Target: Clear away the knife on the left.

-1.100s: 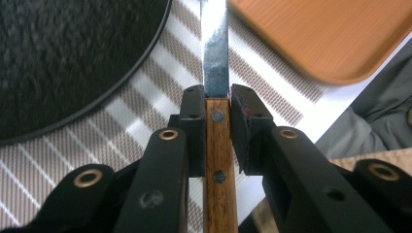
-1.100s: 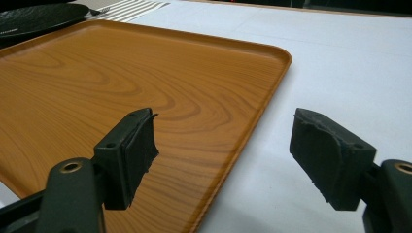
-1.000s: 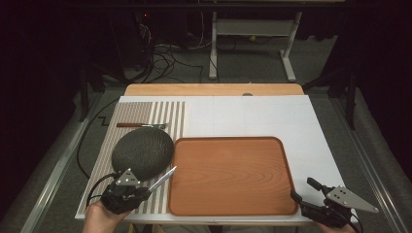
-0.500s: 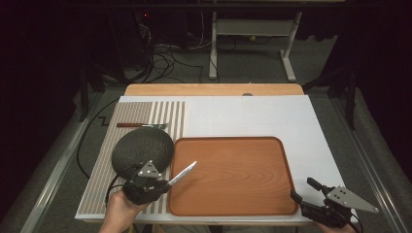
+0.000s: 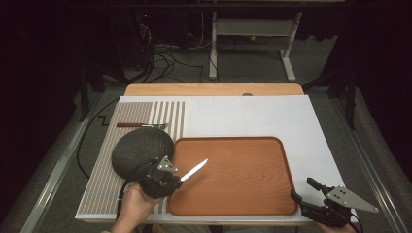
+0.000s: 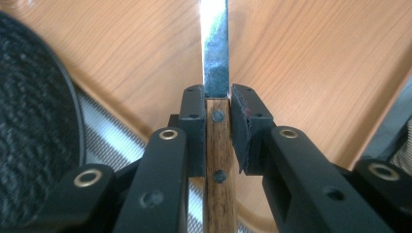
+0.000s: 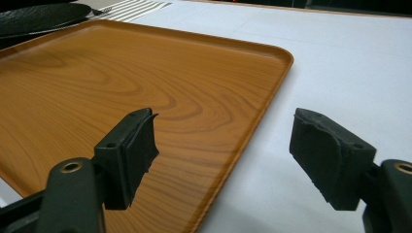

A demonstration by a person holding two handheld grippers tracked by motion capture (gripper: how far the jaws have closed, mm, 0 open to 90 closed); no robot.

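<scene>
Between the two black pads of the left gripper (image 6: pixel 217 131) sits a table knife with a brown riveted wooden handle and a bright steel blade (image 6: pixel 216 73); the pads press on the handle from both sides, pinching it just below where the blade begins. From that grip the blade runs straight ahead of the jaws and hangs over the near-left part of a rectangular orange-brown wooden tray with rounded corners (image 5: pixel 243 170). In the high view the left gripper (image 5: pixel 171 180) is held in a hand (image 5: pixel 132 204) at the tray's left edge, and the knife (image 5: pixel 194 170) points up and to the right across the wood grain, its tip well short of the tray's middle.

Just behind and to the left of this gripper lies a round dark grey textured plate (image 5: pixel 138 148), resting on a striped grey and white placemat (image 5: pixel 104 184). Farther beyond the plate, on the same mat, lies a slim utensil with a reddish-brown handle (image 5: pixel 138 124); whether it is a fork I cannot tell.

Off the tray's near-right corner, the right gripper (image 5: pixel 303 190) rests low over the white tabletop (image 5: pixel 291 121). Its jaws stand wide apart with nothing between them, the left pad over the tray's rim (image 7: pixel 272 85) and the right pad over bare white surface.
</scene>
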